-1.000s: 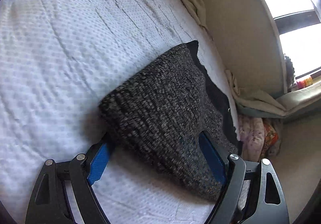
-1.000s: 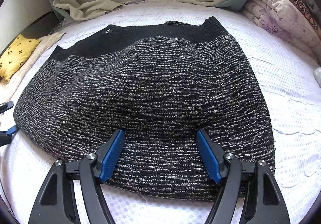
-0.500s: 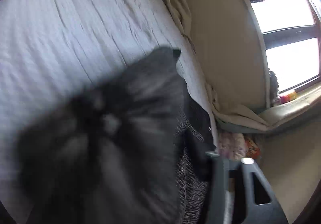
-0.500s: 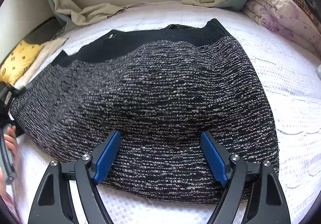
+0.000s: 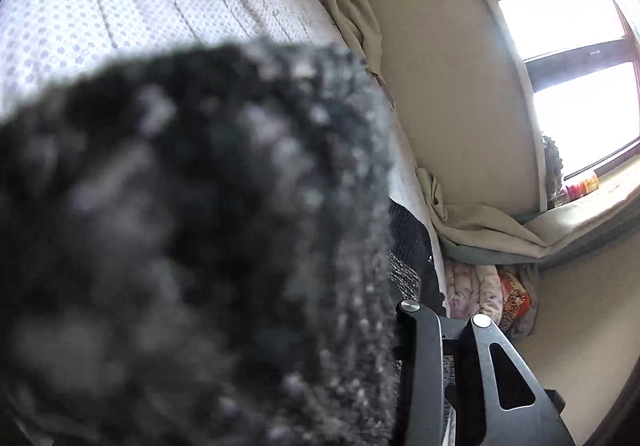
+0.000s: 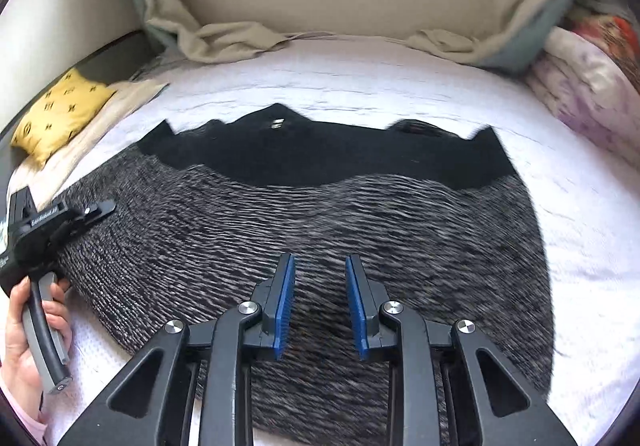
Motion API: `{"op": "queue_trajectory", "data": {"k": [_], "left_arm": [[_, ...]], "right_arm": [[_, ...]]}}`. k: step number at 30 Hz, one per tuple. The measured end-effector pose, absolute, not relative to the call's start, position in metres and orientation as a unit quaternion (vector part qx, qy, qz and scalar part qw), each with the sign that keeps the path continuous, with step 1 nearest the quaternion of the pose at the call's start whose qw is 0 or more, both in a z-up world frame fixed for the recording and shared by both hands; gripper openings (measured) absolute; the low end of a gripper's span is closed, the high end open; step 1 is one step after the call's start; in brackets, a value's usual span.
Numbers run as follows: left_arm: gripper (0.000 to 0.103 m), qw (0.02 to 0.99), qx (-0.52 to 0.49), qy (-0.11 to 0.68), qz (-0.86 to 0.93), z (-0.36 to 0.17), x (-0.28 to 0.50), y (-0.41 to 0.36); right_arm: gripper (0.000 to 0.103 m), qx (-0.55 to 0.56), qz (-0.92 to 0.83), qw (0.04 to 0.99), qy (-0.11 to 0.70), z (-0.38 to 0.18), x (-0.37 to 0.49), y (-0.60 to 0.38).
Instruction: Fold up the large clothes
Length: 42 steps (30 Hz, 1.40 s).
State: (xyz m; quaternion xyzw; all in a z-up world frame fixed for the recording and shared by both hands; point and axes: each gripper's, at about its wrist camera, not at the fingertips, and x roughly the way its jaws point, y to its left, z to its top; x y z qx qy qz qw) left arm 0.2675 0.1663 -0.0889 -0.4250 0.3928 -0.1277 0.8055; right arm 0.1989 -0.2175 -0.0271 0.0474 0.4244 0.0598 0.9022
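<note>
A black-and-grey knit [image 6: 360, 230] lies spread on the white bed [image 6: 580, 230]. The right gripper [image 6: 320, 306] has just been closing, its blue pads over a raised fold of the knit, though actual pinching cannot be told. The left gripper [image 6: 96, 208], in a hand [image 6: 24, 330], is clenched on the knit's edge.

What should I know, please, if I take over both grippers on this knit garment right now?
Left gripper: jaws just closed in, gripping the left edge of the black-and-grey speckled knit garment; fabric fills its camera.
Right gripper: jaws just narrowed, apparently pinching the near hem.
Garment lies spread on the white quilted bed cover, black band farthest away.
Done: both grips. Left: the fold, probably near hem towards the band.
</note>
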Motion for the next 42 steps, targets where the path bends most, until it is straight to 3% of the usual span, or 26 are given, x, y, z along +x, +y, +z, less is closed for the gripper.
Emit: {"op": "queue_trajectory", "data": {"k": [5, 17, 18, 21, 24, 31, 37, 42], "left_arm": [[0.038, 0.814, -0.398, 0.395, -0.152, -0.081, 0.284, 0.160], [0.034, 0.892, -0.204, 0.339, -0.218, 0.021, 0.290, 0.071], [0.034, 0.898, -0.179, 0.332, -0.226, 0.032, 0.286, 0.055], [0.034, 0.909, -0.122, 0.312, -0.246, 0.051, 0.275, 0.013], [0.034, 0.915, -0.059, 0.294, -0.270, 0.059, 0.255, -0.036], [0.034, 0.908, 0.119, 0.286, -0.283, 0.024, 0.207, -0.132], [0.035, 0.901, 0.249, 0.241, -0.262, 0.005, 0.178, -0.170], [0.035, 0.898, 0.275, 0.226, -0.261, -0.002, 0.173, -0.181]], "right_arm": [[0.022, 0.024, 0.071, 0.884, 0.461, -0.058, 0.215, -0.209], [0.022, 0.199, 0.127, 0.845, 0.481, -0.062, 0.226, -0.260], [0.024, 0.217, 0.130, 0.838, 0.483, -0.061, 0.227, -0.265], [0.050, 0.292, 0.137, 0.817, 0.479, -0.057, 0.226, -0.286], [0.055, 0.363, 0.152, 0.799, 0.455, -0.052, 0.224, -0.309], [0.084, 0.602, 0.238, 0.674, 0.356, -0.069, 0.219, -0.366], [0.087, 0.609, 0.248, 0.658, 0.368, -0.078, 0.241, -0.369], [0.087, 0.574, 0.251, 0.666, 0.405, -0.077, 0.263, -0.357]]}}
